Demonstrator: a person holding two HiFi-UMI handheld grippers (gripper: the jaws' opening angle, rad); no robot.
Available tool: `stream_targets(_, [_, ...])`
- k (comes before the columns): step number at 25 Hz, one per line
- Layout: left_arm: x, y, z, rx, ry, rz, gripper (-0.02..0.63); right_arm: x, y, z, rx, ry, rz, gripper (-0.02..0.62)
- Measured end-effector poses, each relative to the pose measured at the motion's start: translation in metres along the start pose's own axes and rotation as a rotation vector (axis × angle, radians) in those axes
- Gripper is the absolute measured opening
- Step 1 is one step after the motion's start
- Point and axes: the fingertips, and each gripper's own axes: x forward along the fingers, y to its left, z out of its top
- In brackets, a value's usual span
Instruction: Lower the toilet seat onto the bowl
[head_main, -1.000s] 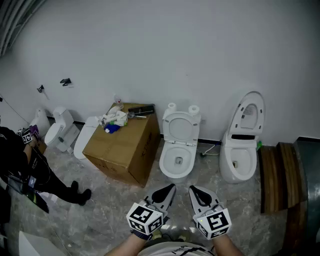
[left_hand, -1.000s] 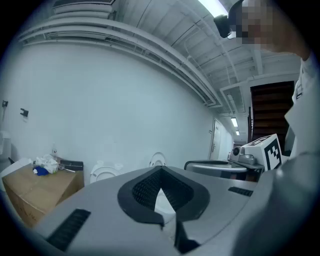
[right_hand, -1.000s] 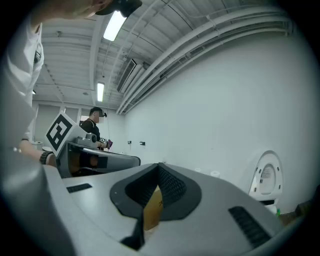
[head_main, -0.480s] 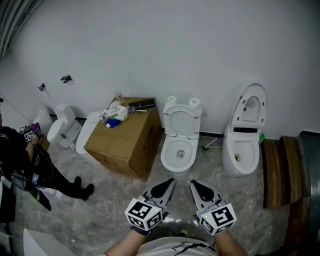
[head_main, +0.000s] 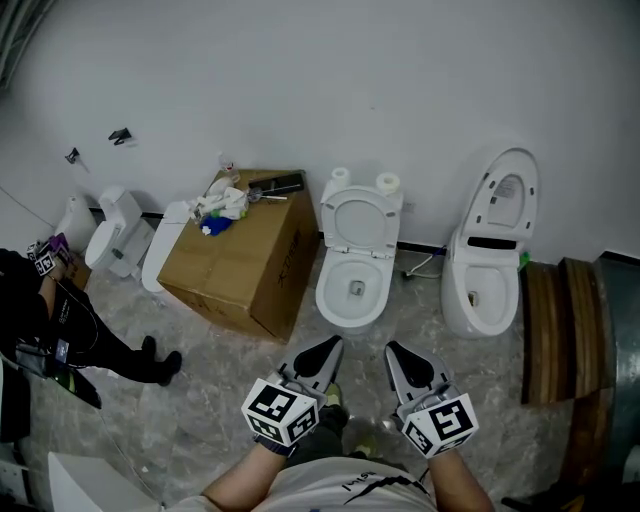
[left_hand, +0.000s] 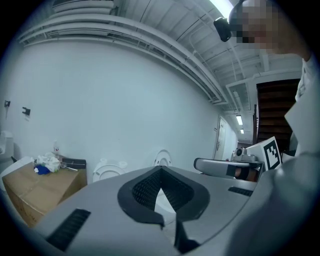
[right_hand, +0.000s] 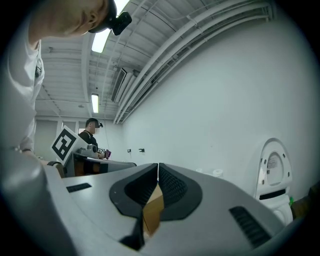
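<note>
Two white toilets stand against the white wall. The middle toilet has its seat raised, with two paper rolls behind it. The right toilet has its lid upright; that lid also shows in the right gripper view. My left gripper and right gripper hover side by side close to my body, well short of both toilets. Both are shut with nothing in them. In the left gripper view the jaws meet at the tips, and the raised seat shows beyond them.
A big cardboard box with rags and tools on top stands left of the middle toilet. More white toilet parts lie at the far left. A person in black crouches at the left edge. Wooden planks lean at the right.
The toilets have shifted a little higher in the head view and the grippers a little lower. Both grippers stay shut and side by side.
</note>
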Motion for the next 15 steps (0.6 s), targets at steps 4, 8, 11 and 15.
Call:
stream_targets(4, [0.031,0.031,0.004,0.014,0.001,-0.023,0.011,0.037,-0.017,-0.004,-0.024,0.018,-0.015,0.020])
stream_targets(8, [0.071,0.074,0.016,0.047,-0.004,-0.042,0.011,0.092,-0.041,-0.006,-0.056,0.054,-0.030,0.020])
stream_targets(11, [0.101,0.111,0.025,0.072,0.001,-0.065,0.011,0.138,-0.061,-0.010,-0.082,0.087,-0.055,0.020])
stream_targets(15, [0.138,0.156,0.032,0.087,0.007,-0.093,0.011,0.187,-0.086,-0.017,-0.112,0.119,-0.080,0.020])
